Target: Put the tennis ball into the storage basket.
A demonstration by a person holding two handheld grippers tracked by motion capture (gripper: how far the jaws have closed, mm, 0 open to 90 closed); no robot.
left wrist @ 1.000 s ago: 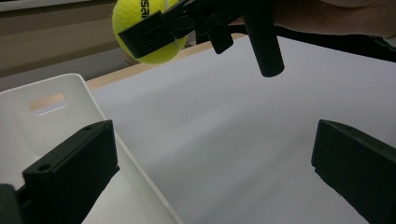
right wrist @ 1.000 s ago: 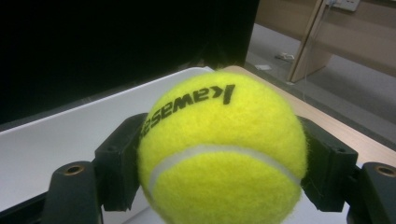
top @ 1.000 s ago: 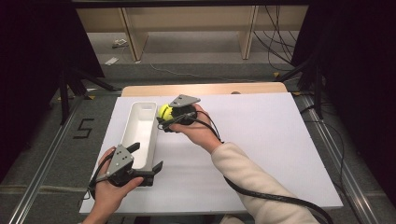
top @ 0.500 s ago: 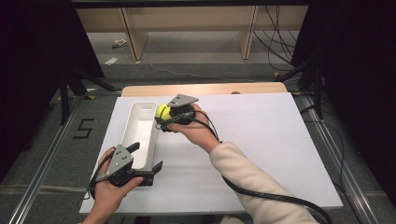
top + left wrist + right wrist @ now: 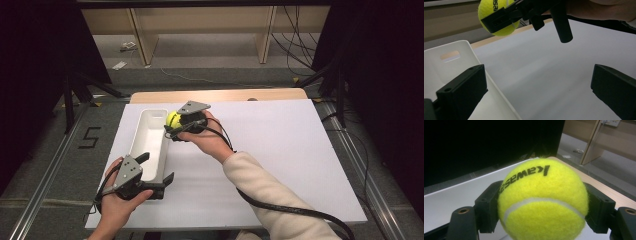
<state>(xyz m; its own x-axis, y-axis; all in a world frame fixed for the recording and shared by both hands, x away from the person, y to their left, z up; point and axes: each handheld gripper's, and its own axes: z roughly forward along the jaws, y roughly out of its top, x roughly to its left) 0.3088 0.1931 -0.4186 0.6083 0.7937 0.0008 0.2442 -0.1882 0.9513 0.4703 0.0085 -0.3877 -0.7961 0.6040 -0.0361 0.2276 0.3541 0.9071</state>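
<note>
A yellow tennis ball (image 5: 173, 119) with black lettering is clamped between the jaws of my right gripper (image 5: 175, 124), which is shut on it. It hangs over the far right rim of the long white bin (image 5: 146, 131). In the right gripper view the ball (image 5: 541, 200) sits between both black pads of the right gripper (image 5: 541, 207). My left gripper (image 5: 156, 169) rests at the bin's near end, open. In the left gripper view, the left gripper (image 5: 537, 93) has its jaws wide apart astride the bin's wall (image 5: 496, 92), and the ball (image 5: 486, 10) is high up.
The bin lies on a white board (image 5: 280, 150) covering the table, with a strip of wood tabletop (image 5: 225, 95) at the far edge. A black cable (image 5: 280, 207) trails along the right sleeve. Metal rails (image 5: 45, 185) flank the table, and dark curtains stand on both sides.
</note>
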